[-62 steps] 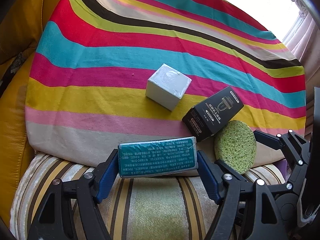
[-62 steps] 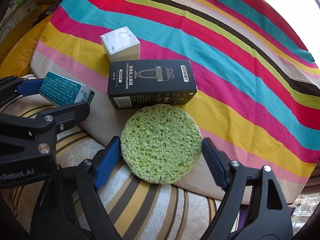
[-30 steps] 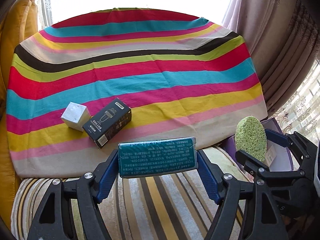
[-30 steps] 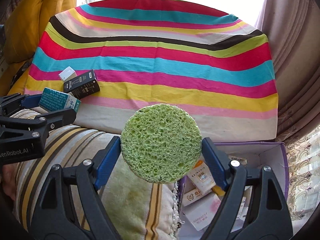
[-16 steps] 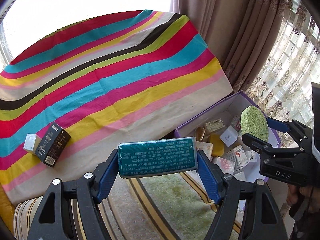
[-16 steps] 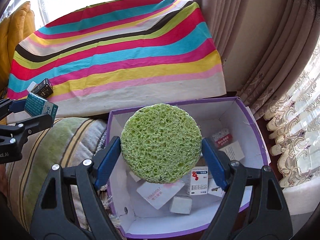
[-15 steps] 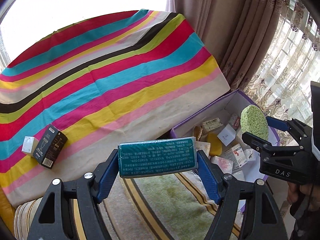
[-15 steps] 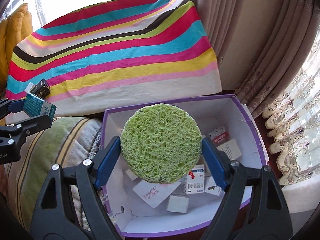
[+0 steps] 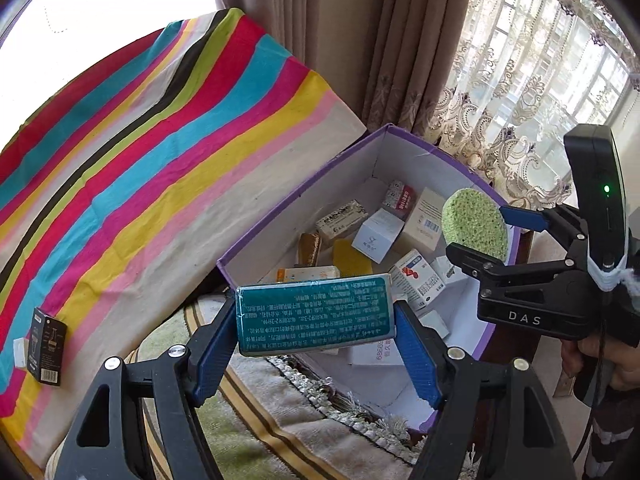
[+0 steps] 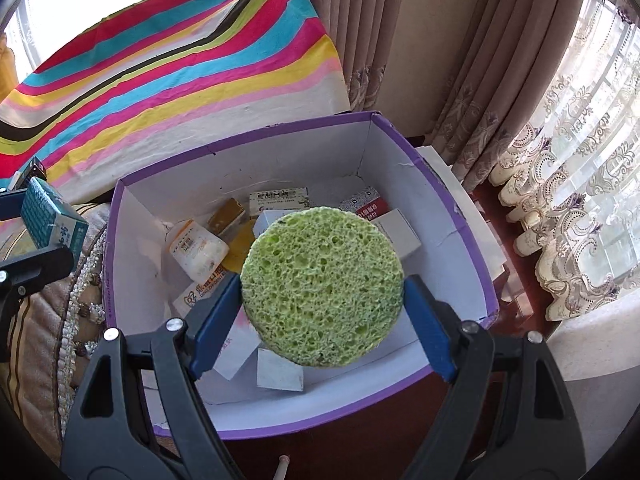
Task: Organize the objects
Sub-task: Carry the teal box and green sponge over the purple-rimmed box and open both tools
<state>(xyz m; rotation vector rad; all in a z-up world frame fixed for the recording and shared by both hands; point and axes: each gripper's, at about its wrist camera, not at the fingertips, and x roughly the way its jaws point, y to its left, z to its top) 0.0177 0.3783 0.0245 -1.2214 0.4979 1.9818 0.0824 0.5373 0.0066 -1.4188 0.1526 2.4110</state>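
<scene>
My left gripper (image 9: 316, 320) is shut on a teal box (image 9: 314, 314) printed with white text, held over the near left corner of a purple-rimmed cardboard box (image 9: 420, 144). In the right wrist view that teal box (image 10: 50, 216) shows at the left edge. My right gripper (image 10: 322, 292) is shut on a round green sponge (image 10: 322, 286), hanging above the inside of the purple box (image 10: 436, 192). The left wrist view shows the sponge (image 9: 474, 226) over the box's right side. Several small cartons and a bottle (image 10: 196, 250) lie inside the box.
A striped cloth (image 9: 160, 152) covers the surface at left, with a black carton (image 9: 48, 344) and a white cube (image 9: 20, 352) left on it. A striped cushion (image 9: 248, 420) lies below my left gripper. Curtains (image 10: 400, 20) hang behind the box. A person's hand (image 9: 600, 364) holds the right gripper.
Both grippers have swung right from the striped cloth to over the purple box, each keeping its grip. The black carton and white cube have slid to the left edge of view.
</scene>
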